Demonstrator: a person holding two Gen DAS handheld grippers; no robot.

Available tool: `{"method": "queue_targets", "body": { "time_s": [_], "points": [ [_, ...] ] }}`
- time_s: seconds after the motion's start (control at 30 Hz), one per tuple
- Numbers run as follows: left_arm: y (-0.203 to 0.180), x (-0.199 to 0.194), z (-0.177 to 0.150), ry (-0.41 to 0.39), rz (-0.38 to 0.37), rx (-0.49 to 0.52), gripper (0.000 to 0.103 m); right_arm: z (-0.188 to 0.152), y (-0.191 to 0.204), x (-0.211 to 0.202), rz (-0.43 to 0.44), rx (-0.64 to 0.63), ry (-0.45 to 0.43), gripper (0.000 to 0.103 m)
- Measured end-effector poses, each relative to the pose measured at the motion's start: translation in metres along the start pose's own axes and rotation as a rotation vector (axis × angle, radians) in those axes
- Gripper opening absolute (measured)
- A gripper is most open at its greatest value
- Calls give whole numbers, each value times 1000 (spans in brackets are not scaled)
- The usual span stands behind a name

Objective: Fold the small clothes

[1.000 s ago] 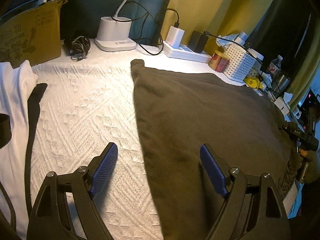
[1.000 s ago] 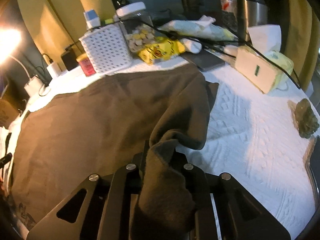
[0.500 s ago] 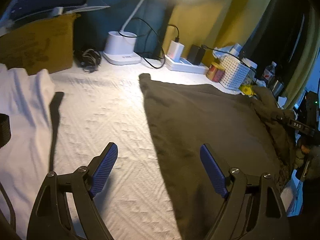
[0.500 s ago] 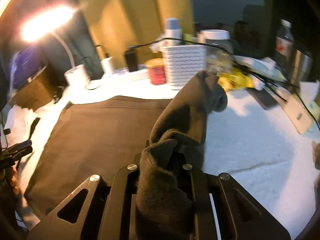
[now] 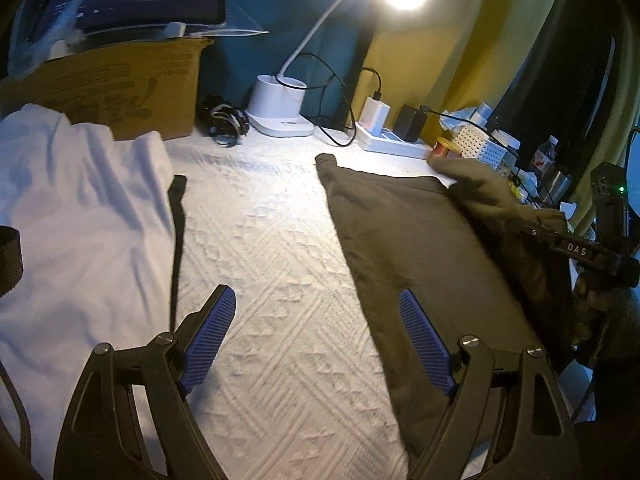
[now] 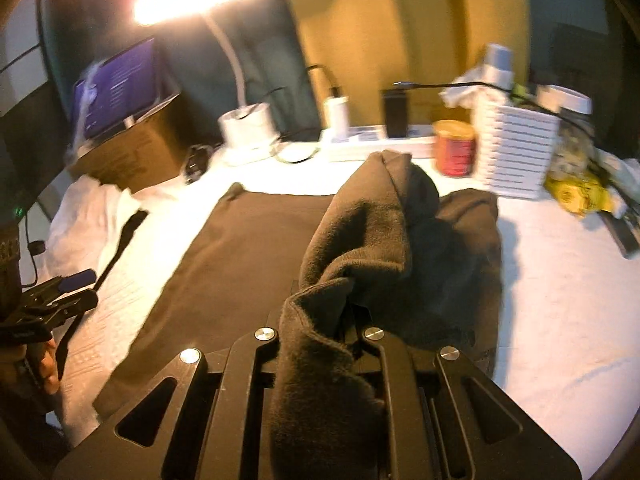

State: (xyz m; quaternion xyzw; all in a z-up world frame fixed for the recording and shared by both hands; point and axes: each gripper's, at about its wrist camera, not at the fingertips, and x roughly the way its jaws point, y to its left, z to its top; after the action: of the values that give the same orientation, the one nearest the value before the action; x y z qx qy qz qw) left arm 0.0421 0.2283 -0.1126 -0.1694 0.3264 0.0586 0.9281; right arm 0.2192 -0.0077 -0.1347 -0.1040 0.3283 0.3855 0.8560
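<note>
A dark olive-brown garment (image 5: 420, 240) lies flat on the white textured cover (image 5: 272, 280). My right gripper (image 6: 352, 320) is shut on the garment's right edge (image 6: 360, 248) and holds it lifted and folded over toward the left; it shows at the right in the left wrist view (image 5: 576, 248). My left gripper (image 5: 316, 332) is open and empty, low over the cover, its right finger above the garment's left edge. In the right wrist view the left gripper (image 6: 68, 296) sits at the far left.
A white garment (image 5: 72, 220) with a black strap (image 5: 178, 216) lies at the left. Along the back stand a cardboard box (image 5: 120, 88), lamp base (image 5: 280, 108), power strip (image 5: 392, 140), red tin (image 6: 456, 152) and white basket (image 6: 516, 148).
My right gripper has lifted the garment's right edge and carried it leftward over the flat part. My left gripper has tilted up slightly and stays open.
</note>
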Motion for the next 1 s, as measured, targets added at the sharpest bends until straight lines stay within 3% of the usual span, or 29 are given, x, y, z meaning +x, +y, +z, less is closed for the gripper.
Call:
{"method": "queue_targets", "body": {
  "time_s": [0.27, 0.43, 0.6, 0.77, 1.0],
  "points": [
    [3, -12, -6, -7, 10, -6, 84, 0, 46, 17, 87, -67, 33, 14],
    [5, -20, -10, -8, 19, -6, 84, -13, 65, 39, 108, -87, 118, 16],
    [5, -25, -15, -2, 24, -13, 84, -20, 84, 33, 161, -133, 151, 32],
    [4, -27, -16, 1, 27, -23, 84, -37, 122, 20, 232, -229, 175, 58],
    [-9, -38, -13, -23, 19, -6, 84, -66, 156, -3, 317, -348, 199, 59]
  ]
}}
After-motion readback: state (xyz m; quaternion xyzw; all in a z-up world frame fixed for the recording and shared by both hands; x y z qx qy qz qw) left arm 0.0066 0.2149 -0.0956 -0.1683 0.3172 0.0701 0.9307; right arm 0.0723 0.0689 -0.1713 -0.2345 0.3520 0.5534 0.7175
